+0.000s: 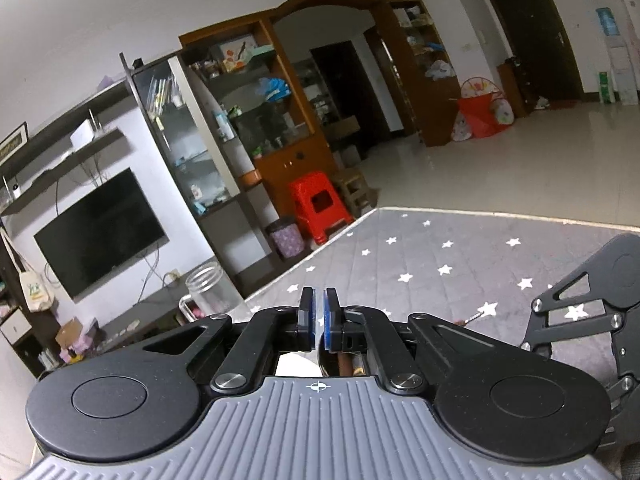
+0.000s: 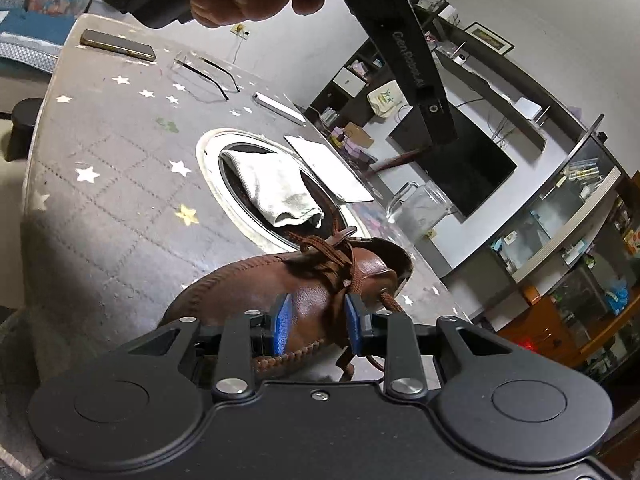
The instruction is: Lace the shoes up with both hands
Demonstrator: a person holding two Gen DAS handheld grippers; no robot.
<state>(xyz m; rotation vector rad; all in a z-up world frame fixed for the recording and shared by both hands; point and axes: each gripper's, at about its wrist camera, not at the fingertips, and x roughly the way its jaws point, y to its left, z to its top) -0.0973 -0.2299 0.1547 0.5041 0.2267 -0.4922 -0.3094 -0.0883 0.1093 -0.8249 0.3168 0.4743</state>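
A brown leather shoe (image 2: 256,280) with brown laces (image 2: 340,256) lies on the grey star-patterned table cover (image 2: 120,200) in the right wrist view. My right gripper (image 2: 318,320) is open, its blue pads on either side of the shoe's upper, just above it. A lace end (image 2: 390,302) lies by the right pad. In the left wrist view my left gripper (image 1: 319,318) is raised above the table with its pads nearly together; nothing visible shows between them. The lace tip (image 1: 474,317) lies on the cover to its right. The left gripper's body (image 2: 404,52) hangs at the top of the right wrist view.
A round recess holding a white cloth (image 2: 276,192) lies beyond the shoe. A phone (image 2: 118,45), glasses (image 2: 208,74), a white sheet (image 2: 328,168) and a glass jug (image 2: 424,204) sit on the table. The table edge (image 1: 340,232) runs near a red stool (image 1: 318,204).
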